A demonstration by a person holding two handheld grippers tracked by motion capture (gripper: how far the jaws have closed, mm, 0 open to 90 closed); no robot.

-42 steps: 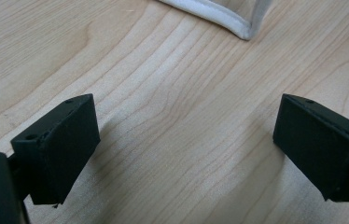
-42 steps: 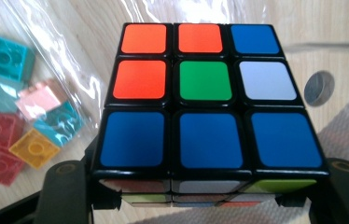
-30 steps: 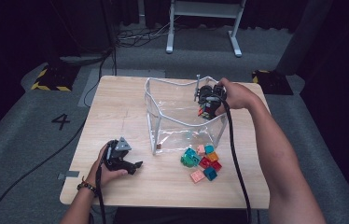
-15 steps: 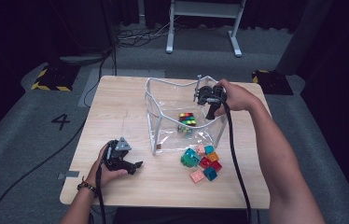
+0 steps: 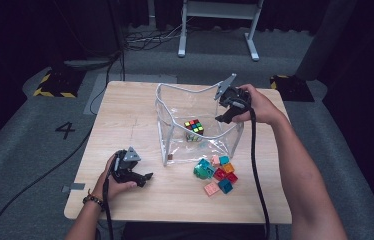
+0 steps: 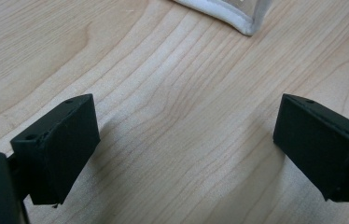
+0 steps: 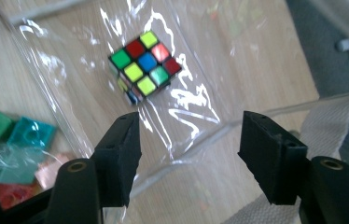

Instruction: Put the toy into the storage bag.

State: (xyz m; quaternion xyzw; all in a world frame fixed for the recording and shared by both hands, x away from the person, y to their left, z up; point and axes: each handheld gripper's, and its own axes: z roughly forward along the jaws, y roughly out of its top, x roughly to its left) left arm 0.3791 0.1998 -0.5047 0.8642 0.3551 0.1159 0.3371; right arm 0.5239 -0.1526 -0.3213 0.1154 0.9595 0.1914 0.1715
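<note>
While the puzzle cube (image 5: 193, 127) is lying on the floor of the clear plastic bag (image 5: 175, 107), the high view is showing the right gripper (image 5: 226, 115) hovering over the bag's rim, jaws parted and holding nothing. The left gripper (image 5: 142, 177) is resting on the wooden table (image 5: 125, 115), apart from the toy bricks (image 5: 216, 172).

In the left gripper view, its 2 jaws are standing wide over bare wood.

In the right gripper view, the jaws have just been closing, nothing between them; the cube (image 7: 143, 65) is sitting below (light, rigid, likely slick, so opposite flat faces suit best). The bag's soft walls are leaving tight room.
</note>
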